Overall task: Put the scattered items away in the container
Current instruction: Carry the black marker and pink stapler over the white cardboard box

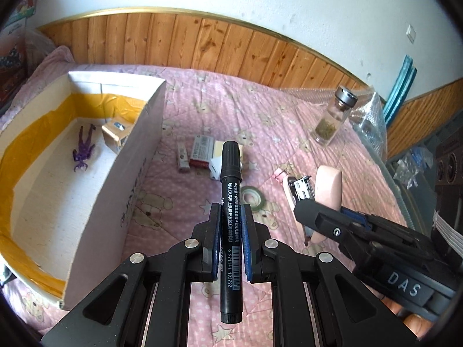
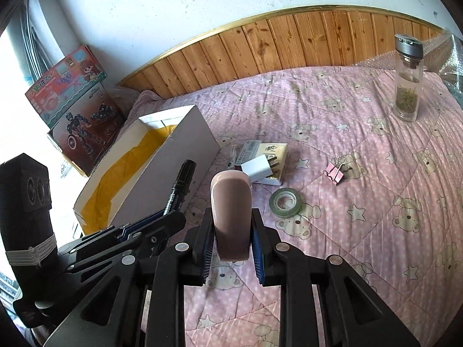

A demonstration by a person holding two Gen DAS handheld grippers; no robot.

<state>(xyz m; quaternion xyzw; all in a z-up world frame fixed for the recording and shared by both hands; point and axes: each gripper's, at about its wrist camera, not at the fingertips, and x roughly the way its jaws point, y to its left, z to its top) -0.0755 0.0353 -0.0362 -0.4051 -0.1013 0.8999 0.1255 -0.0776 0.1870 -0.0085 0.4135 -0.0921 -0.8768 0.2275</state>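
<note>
Pink bedding (image 1: 185, 92) lies below. One set of jaws clamps the marker (image 1: 230, 202), the other the stapler (image 2: 230, 214). Tilting toward the box (image 1: 139, 156), either might slip.

The left claw (image 1: 230, 217) clamps a black marker (image 1: 230, 202) above the pink quilt (image 1: 220, 110), beside the white box (image 1: 139, 156).

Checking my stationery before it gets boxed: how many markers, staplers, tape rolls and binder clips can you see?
Black marker: 1
Pink stapler: 1
Tape roll: 1
Pink binder clip: 1
Total: 4
</note>
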